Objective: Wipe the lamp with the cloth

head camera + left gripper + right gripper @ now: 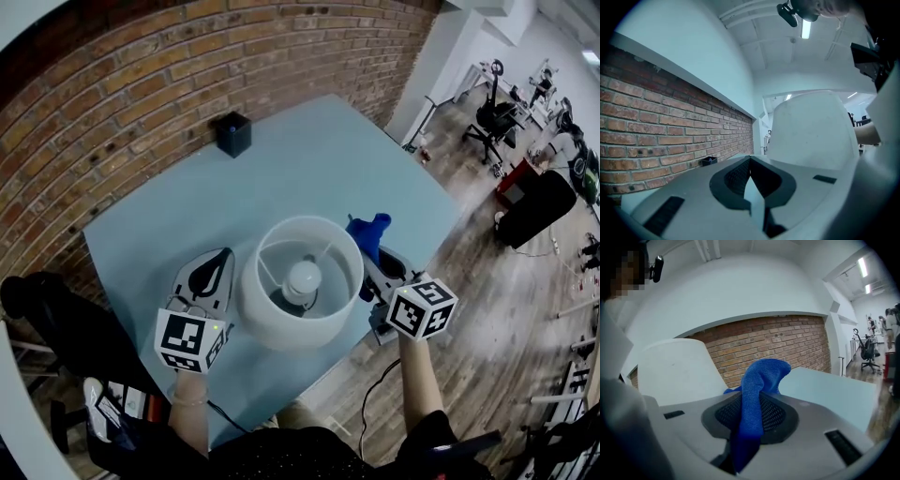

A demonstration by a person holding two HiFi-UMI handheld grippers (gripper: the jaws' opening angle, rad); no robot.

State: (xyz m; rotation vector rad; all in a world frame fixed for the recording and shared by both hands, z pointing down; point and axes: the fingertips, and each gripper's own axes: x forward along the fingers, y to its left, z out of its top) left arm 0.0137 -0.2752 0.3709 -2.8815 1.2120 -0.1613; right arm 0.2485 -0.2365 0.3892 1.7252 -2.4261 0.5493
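A table lamp with a round white shade [300, 323] stands near the front of the pale blue table [309, 159], its bulb [303, 278] showing from above. A blue cloth [368, 232] sticks up just right of the shade, and my right gripper [377, 255] is shut on it. In the right gripper view the cloth [757, 390] hangs out of the jaws beside the shade [675, 369]. My left gripper [223, 257] sits just left of the shade, shut and holding nothing. Its view shows the shade [811, 131] close on the right.
A small black box [233, 133] sits at the table's far edge by the brick wall [141, 66]. The table's front and right edges drop to a wooden floor [487, 281]. Office chairs [494, 122] and gear stand far right.
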